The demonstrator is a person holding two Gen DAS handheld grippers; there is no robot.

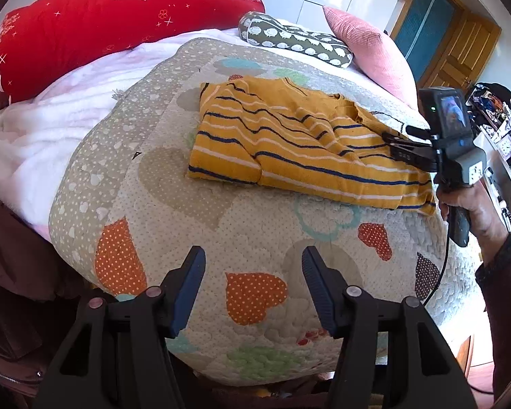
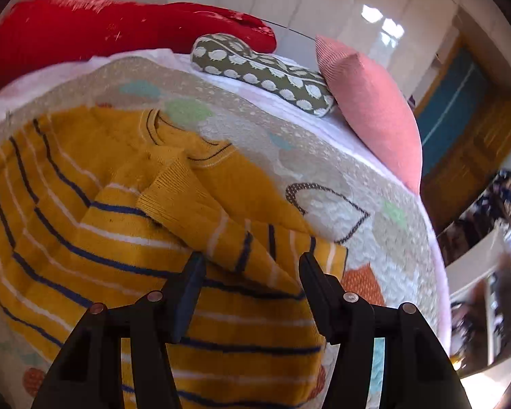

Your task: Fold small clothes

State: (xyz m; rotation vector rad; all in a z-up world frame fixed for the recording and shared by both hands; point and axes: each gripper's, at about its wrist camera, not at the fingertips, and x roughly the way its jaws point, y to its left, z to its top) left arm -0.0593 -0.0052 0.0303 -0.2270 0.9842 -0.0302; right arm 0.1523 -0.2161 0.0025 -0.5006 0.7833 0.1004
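Observation:
A small yellow sweater (image 1: 289, 146) with blue and white stripes lies partly folded on a quilted heart-print blanket (image 1: 194, 225). My left gripper (image 1: 252, 286) is open and empty, above the blanket and well short of the sweater. My right gripper (image 1: 397, 143) reaches over the sweater's right side. In the right wrist view the right gripper (image 2: 252, 286) is open just above the sweater (image 2: 119, 238), with a folded-over sleeve (image 2: 194, 211) lying just ahead of its fingers. Nothing is held.
A red duvet (image 1: 85, 34) lies at the back left on a white fleece (image 1: 34, 136). A green patterned pillow (image 1: 289, 39) and a pink cushion (image 1: 368, 47) sit at the back right. A wooden door (image 1: 443, 34) and cluttered shelves (image 1: 494, 112) stand to the right.

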